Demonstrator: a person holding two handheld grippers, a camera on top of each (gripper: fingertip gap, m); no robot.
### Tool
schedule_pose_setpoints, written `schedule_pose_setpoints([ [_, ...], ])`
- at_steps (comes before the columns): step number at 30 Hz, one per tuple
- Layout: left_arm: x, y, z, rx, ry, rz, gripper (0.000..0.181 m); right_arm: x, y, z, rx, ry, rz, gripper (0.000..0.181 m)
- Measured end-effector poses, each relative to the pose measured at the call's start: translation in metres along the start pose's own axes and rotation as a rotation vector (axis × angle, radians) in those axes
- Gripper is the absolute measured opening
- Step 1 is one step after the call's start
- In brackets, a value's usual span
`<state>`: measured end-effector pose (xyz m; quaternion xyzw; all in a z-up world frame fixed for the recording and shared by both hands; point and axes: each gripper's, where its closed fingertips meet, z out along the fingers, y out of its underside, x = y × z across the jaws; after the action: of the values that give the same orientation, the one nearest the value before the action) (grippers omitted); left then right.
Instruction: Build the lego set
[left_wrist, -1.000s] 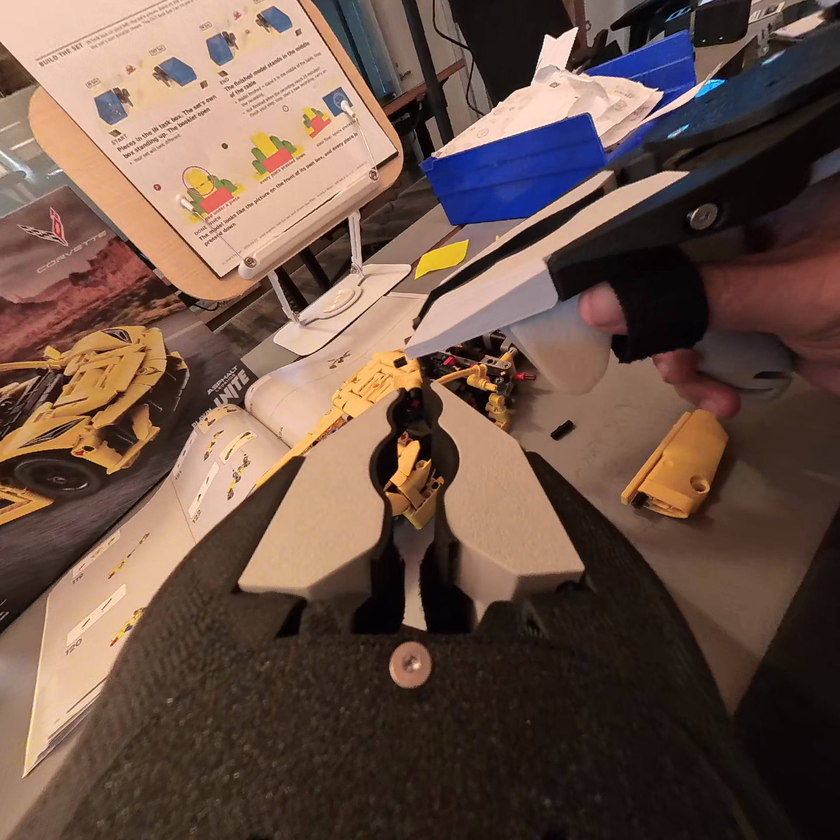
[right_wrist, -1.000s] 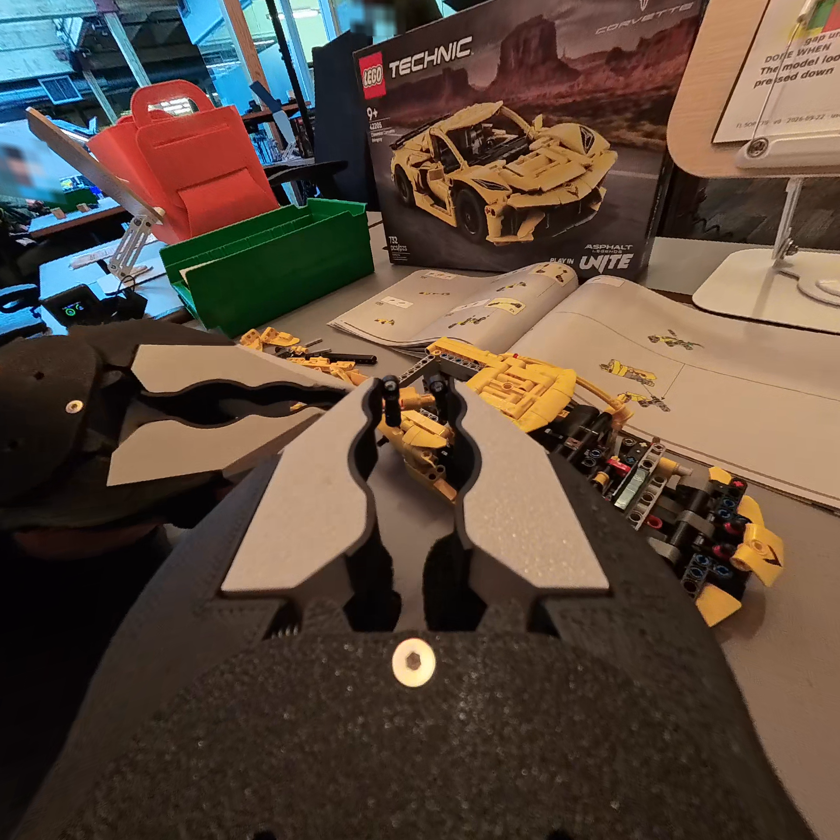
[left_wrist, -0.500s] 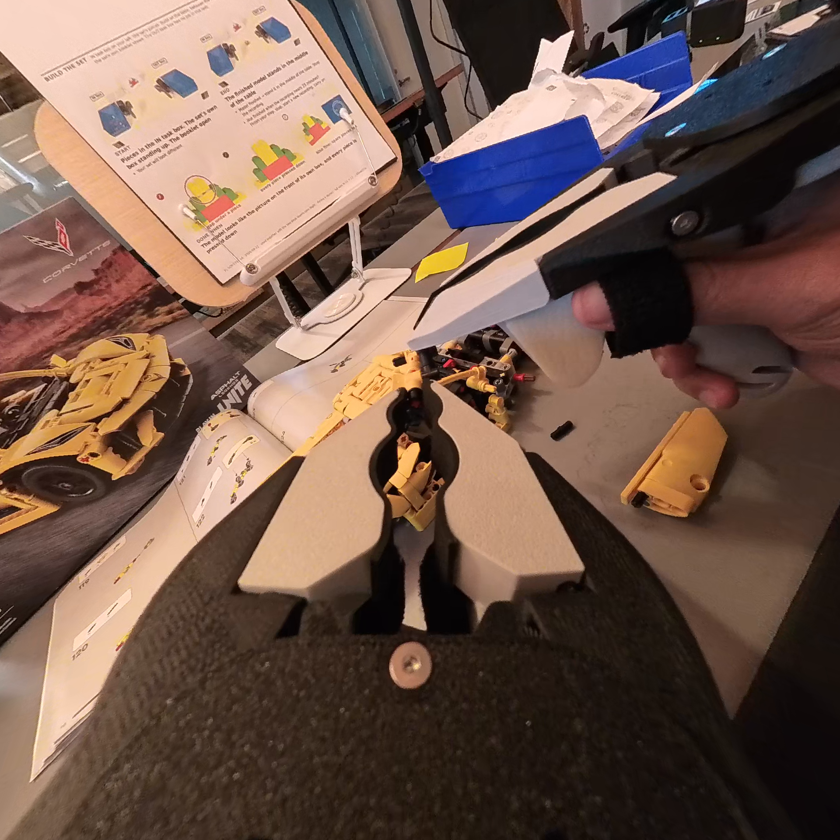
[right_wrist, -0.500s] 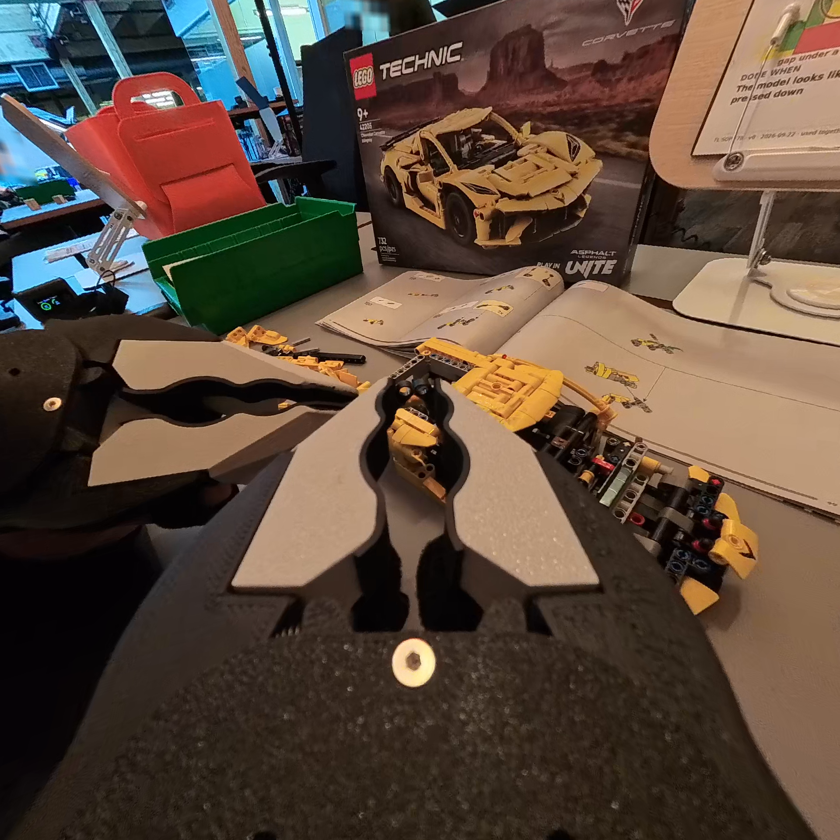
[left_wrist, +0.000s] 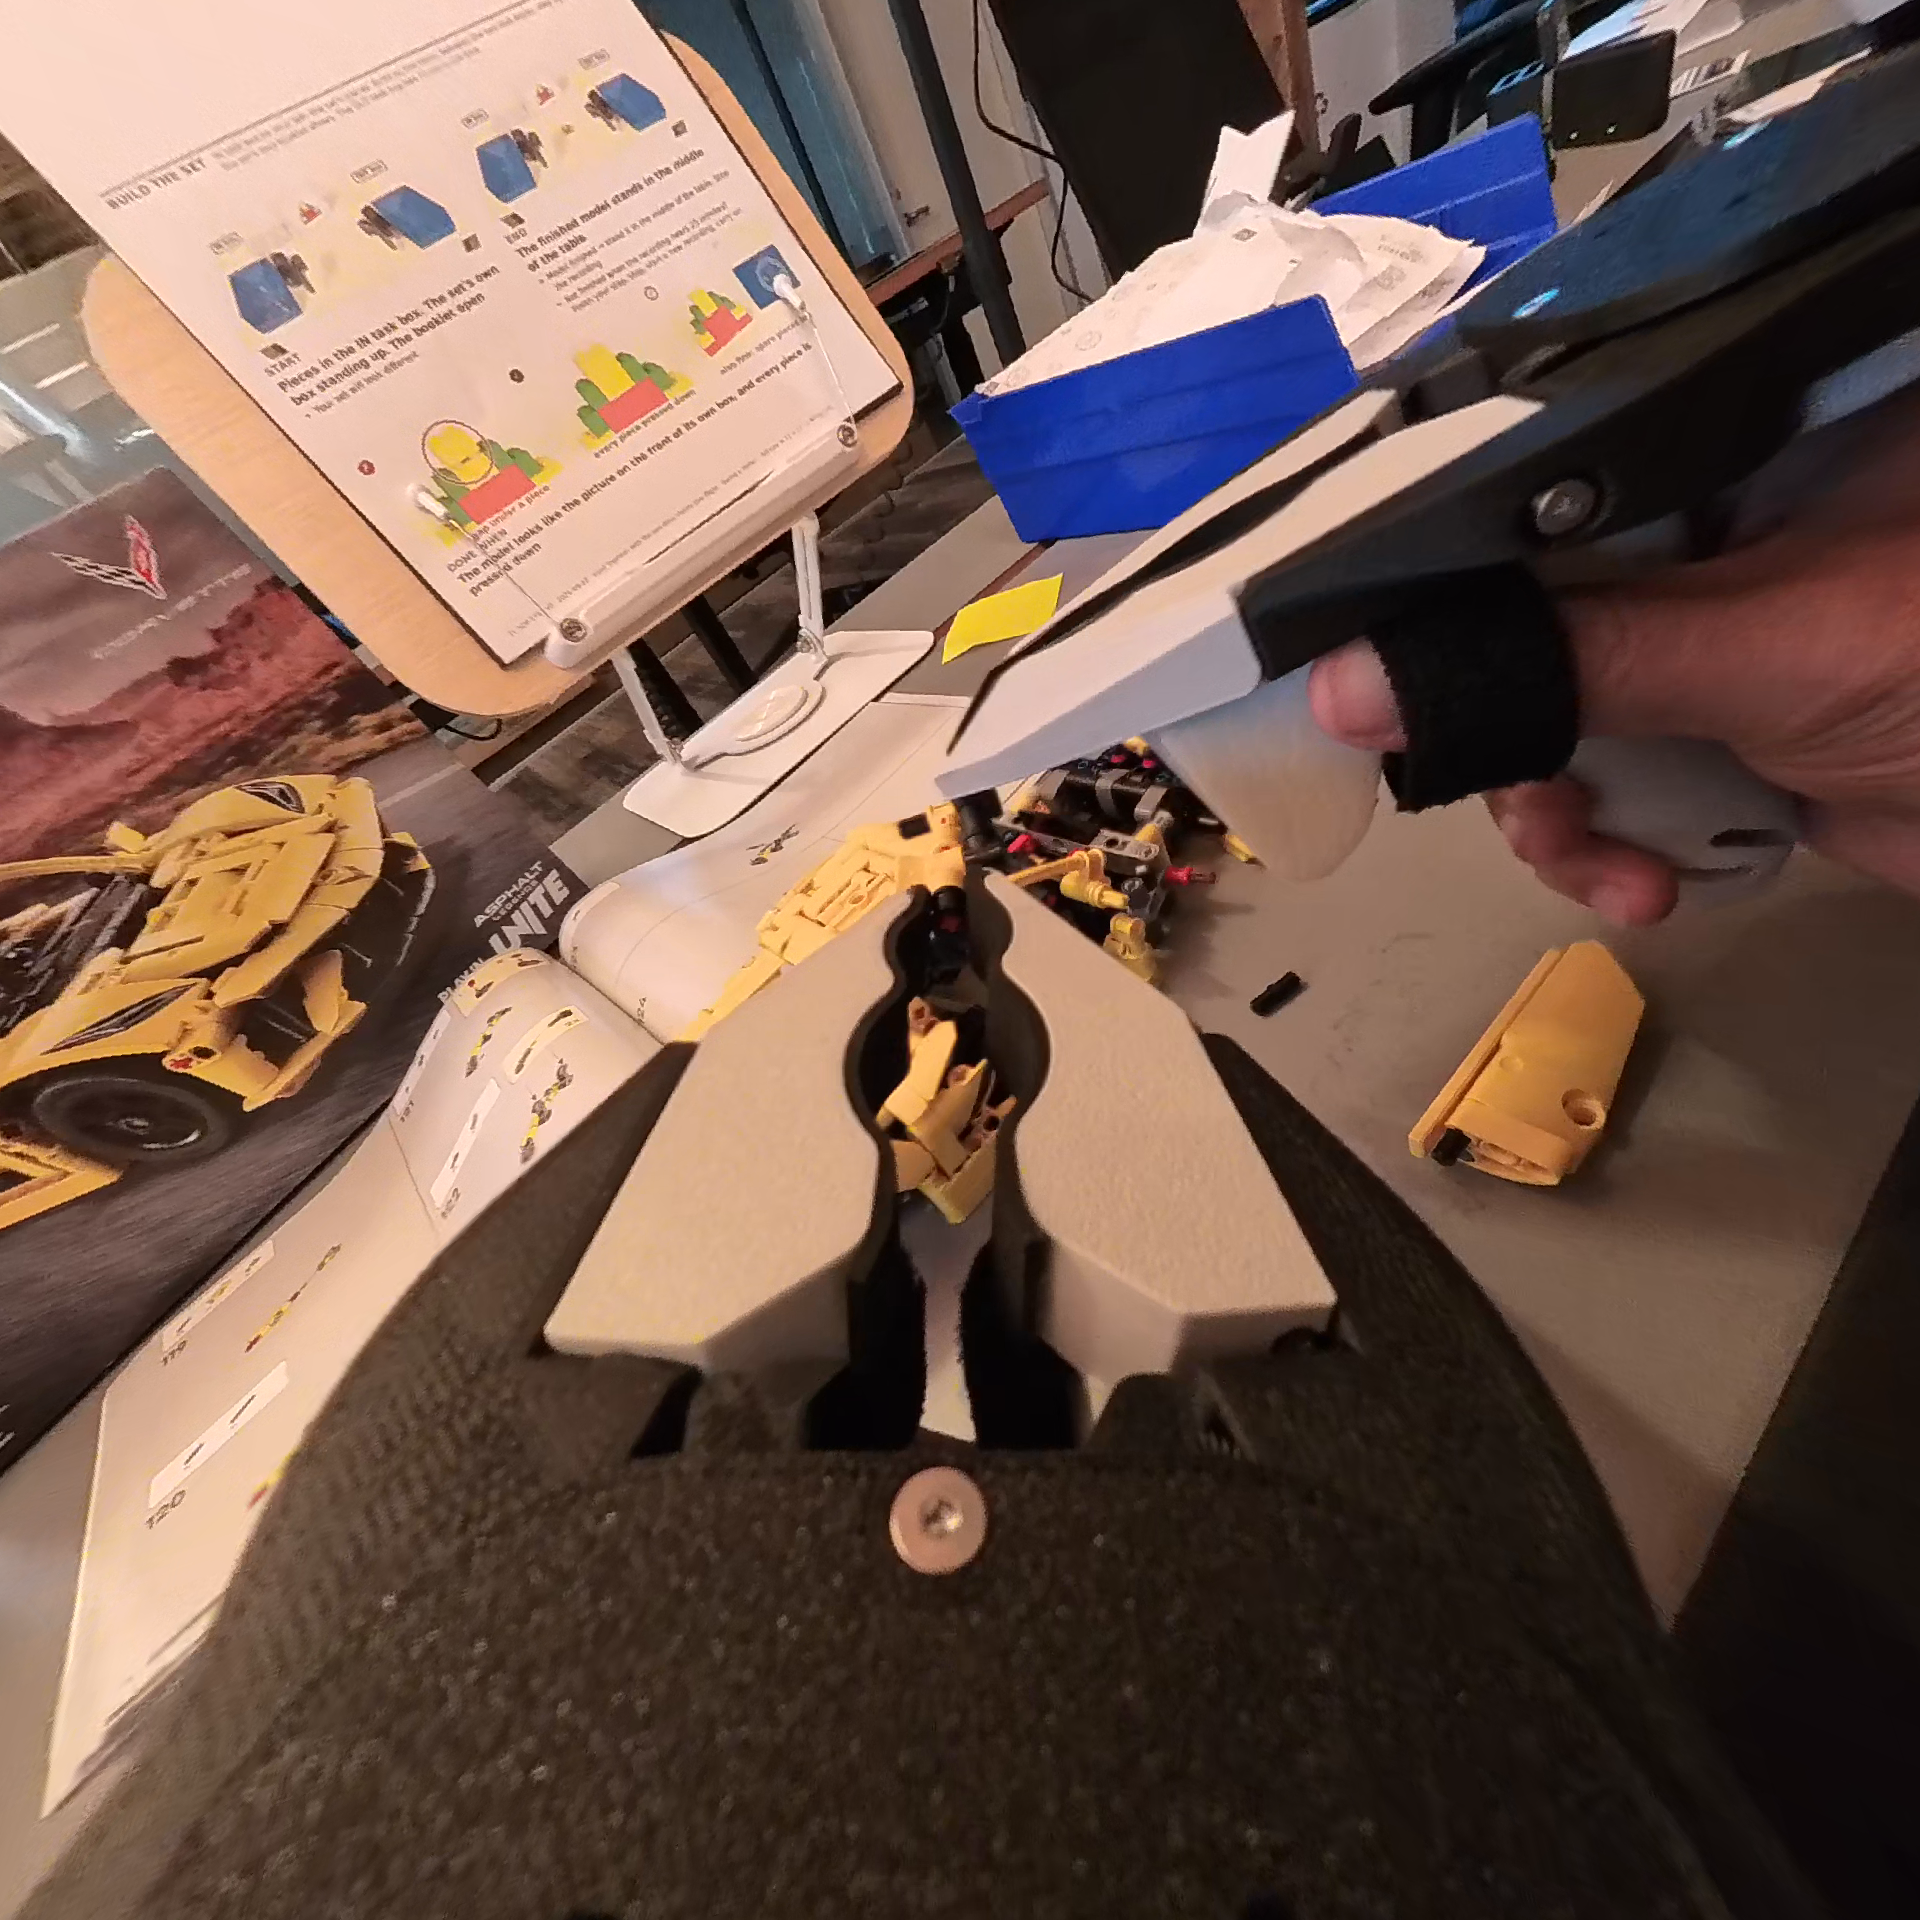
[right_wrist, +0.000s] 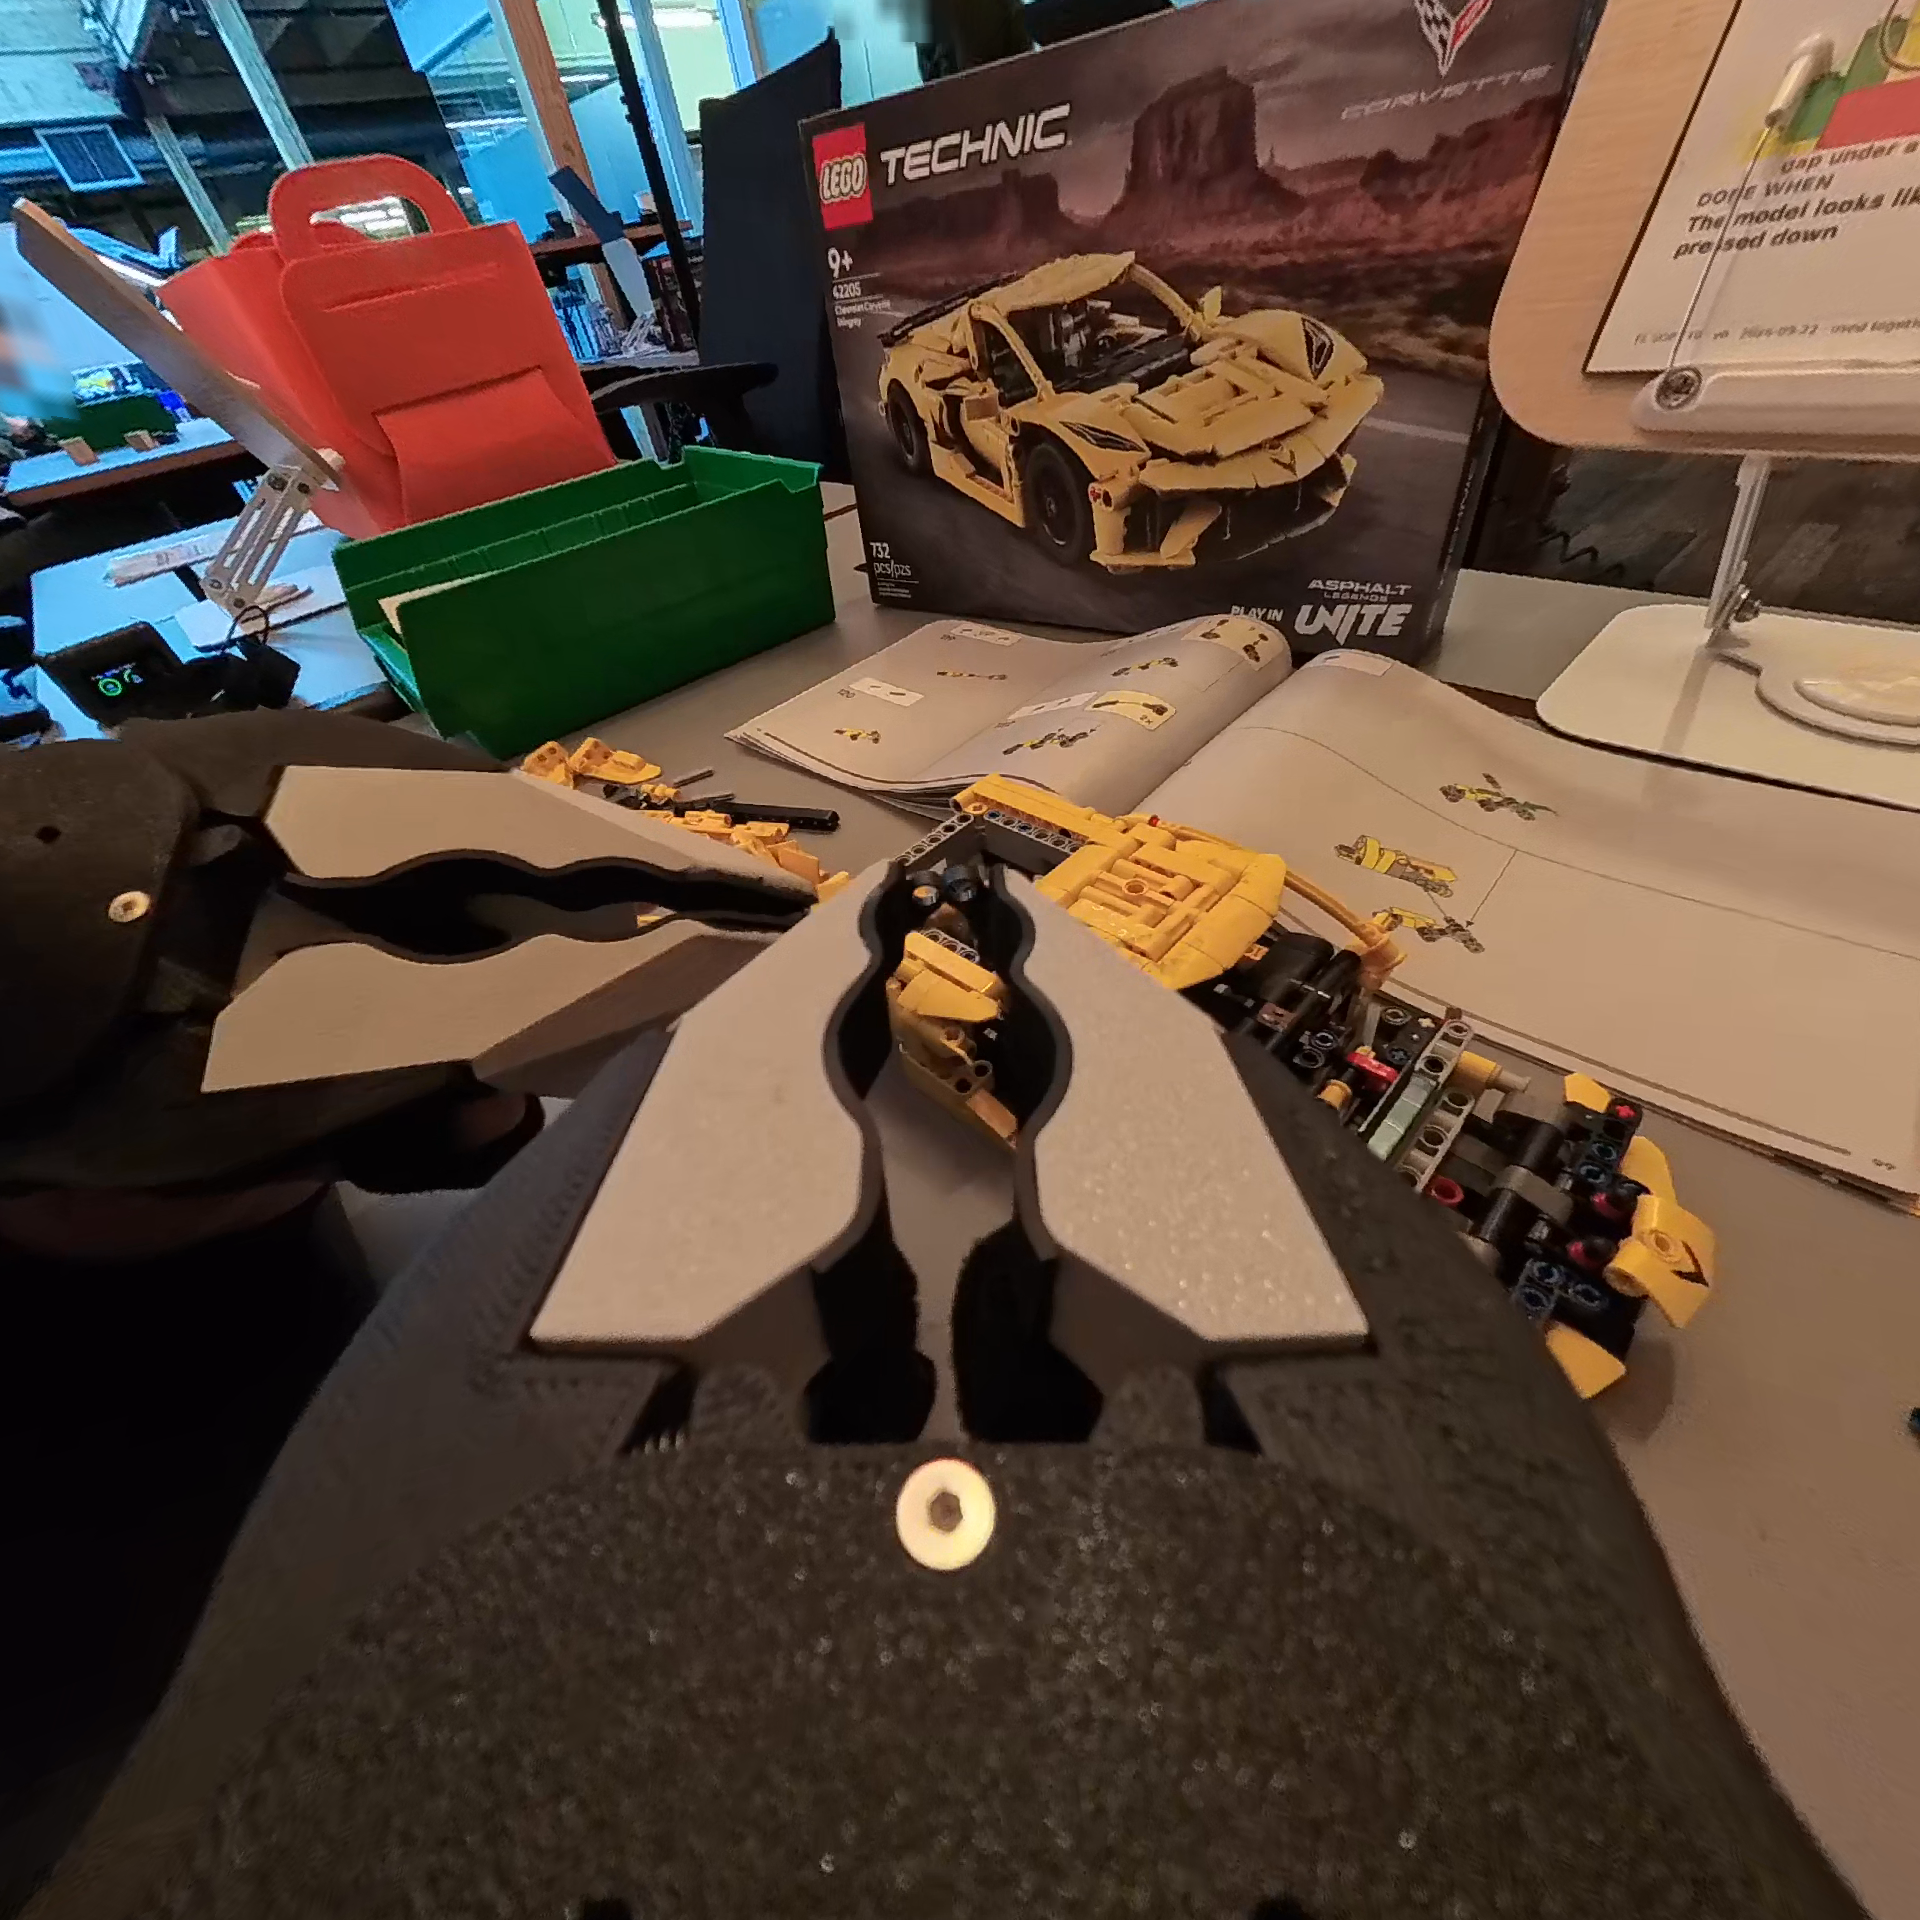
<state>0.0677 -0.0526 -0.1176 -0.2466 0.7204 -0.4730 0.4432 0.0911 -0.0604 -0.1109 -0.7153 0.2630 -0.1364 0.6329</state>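
The black pin once pinched at the right gripper (right_wrist: 943, 891) tips was no longer seen, probably seated. Both grippers, left gripper (left_wrist: 961, 896) included, were nearly closed around the yellow subassembly (right_wrist: 940, 992).

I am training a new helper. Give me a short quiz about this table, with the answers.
1. True or false: in the right wrist view, the green bin stands left of the car box.
2. What does the blue bin hold? A) bricks B) crumpled papers C) nothing
3. Fill in: the small pin lying near the loose yellow panel is ___ in colour.

Key: 1 true; 2 B; 3 black.
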Motion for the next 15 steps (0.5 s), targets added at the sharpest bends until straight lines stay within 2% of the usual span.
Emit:
schedule_pose_setpoints([
  [15, 0.0012, -0.0029, -0.0024, 0.041, 0.094, -0.156, 0.006, -0.0019, -0.0016, -0.005, -0.004, 0.013, -0.106, 0.013],
])
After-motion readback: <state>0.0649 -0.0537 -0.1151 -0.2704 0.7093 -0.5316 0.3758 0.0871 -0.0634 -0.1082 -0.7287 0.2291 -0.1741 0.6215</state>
